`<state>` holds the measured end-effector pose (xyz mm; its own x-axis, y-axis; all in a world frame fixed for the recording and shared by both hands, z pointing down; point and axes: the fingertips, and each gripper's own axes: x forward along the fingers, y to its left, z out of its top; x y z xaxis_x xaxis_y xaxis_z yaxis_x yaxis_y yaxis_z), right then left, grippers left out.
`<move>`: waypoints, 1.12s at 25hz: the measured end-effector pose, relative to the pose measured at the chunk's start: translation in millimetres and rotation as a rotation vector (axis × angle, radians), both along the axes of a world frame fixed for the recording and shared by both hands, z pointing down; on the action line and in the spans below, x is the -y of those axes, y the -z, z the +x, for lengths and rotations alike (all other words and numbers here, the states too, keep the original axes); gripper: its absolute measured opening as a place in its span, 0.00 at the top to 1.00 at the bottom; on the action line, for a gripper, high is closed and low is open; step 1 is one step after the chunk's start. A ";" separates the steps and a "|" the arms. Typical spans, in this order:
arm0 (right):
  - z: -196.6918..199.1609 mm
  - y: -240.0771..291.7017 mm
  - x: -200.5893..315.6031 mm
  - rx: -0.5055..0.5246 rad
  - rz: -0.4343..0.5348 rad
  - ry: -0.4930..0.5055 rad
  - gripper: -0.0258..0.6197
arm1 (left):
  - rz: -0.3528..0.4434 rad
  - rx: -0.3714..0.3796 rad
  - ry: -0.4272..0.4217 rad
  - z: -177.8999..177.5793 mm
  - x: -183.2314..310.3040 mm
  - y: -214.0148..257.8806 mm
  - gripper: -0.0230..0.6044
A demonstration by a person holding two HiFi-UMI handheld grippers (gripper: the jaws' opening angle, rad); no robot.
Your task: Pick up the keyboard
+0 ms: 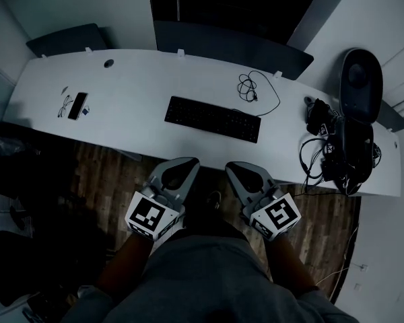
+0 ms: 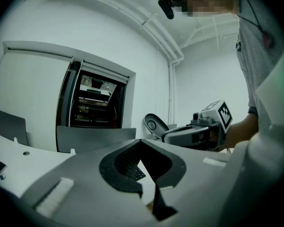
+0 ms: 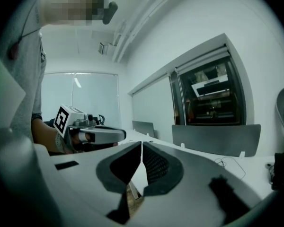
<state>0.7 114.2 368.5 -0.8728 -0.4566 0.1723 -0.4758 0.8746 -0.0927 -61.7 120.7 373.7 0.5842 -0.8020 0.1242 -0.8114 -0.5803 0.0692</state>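
A black keyboard (image 1: 213,118) lies flat on the white desk (image 1: 141,86), slightly slanted, right of the desk's middle. Both grippers hover side by side short of the desk's near edge, above the wooden floor, pointing toward the keyboard. My left gripper (image 1: 191,162) is shut with nothing in it, its tip below the keyboard's left half. My right gripper (image 1: 231,167) is also shut and empty, its tip below the keyboard's right half. In the left gripper view the closed jaws (image 2: 141,142) frame a patch of keys (image 2: 130,166), and the right gripper (image 2: 199,132) shows beside them. The right gripper view shows its closed tips (image 3: 142,144).
A phone (image 1: 77,105) and small items lie at the desk's left. A coiled cable (image 1: 253,90) sits behind the keyboard. A tangle of cables and dark devices (image 1: 330,147) crowds the right end, beside a chair (image 1: 361,86). Grey partition panels (image 1: 229,46) line the far edge.
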 end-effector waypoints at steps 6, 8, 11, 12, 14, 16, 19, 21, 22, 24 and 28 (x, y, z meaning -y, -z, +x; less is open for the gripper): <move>12.3 -1.0 39.1 0.007 -0.003 -0.015 0.93 | -0.011 0.015 -0.007 9.2 36.7 -2.0 0.95; 16.0 -1.8 50.8 0.007 -0.004 -0.014 0.93 | -0.014 0.015 -0.010 13.5 48.7 -2.6 0.95; 22.5 -4.6 69.3 0.013 -0.012 -0.021 0.93 | -0.019 0.023 -0.017 19.4 66.5 -4.8 0.95; 24.7 -6.3 75.5 0.015 -0.016 -0.024 0.93 | -0.024 0.026 -0.016 20.8 72.5 -5.2 0.95; 30.1 -12.4 88.4 0.023 -0.024 -0.029 0.93 | -0.029 0.038 -0.015 23.0 85.1 -7.5 0.95; 34.7 -15.4 100.4 0.036 -0.032 -0.028 0.93 | -0.026 0.057 -0.017 25.7 97.6 -11.8 0.95; 38.9 -16.4 116.6 0.048 -0.035 -0.013 0.93 | -0.041 0.065 -0.013 30.4 114.2 -17.2 0.95; 43.9 -22.8 127.9 0.039 -0.043 -0.016 0.94 | -0.059 0.060 0.001 32.9 123.5 -17.8 0.95; 45.9 -24.3 133.2 0.026 -0.046 -0.018 0.93 | -0.066 0.057 0.010 33.9 127.3 -18.0 0.95; 48.4 -24.0 141.1 0.008 -0.046 -0.018 0.93 | -0.061 0.069 0.013 36.4 133.0 -20.3 0.95; 52.7 -28.2 149.1 0.012 -0.057 -0.011 0.93 | -0.062 0.078 0.023 38.5 141.7 -24.1 0.95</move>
<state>53.5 -34.9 396.7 -0.8700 -0.4560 0.1876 -0.4840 0.8625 -0.1481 -23.2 -21.0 397.8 0.5521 -0.8047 0.2184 -0.8289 -0.5579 0.0402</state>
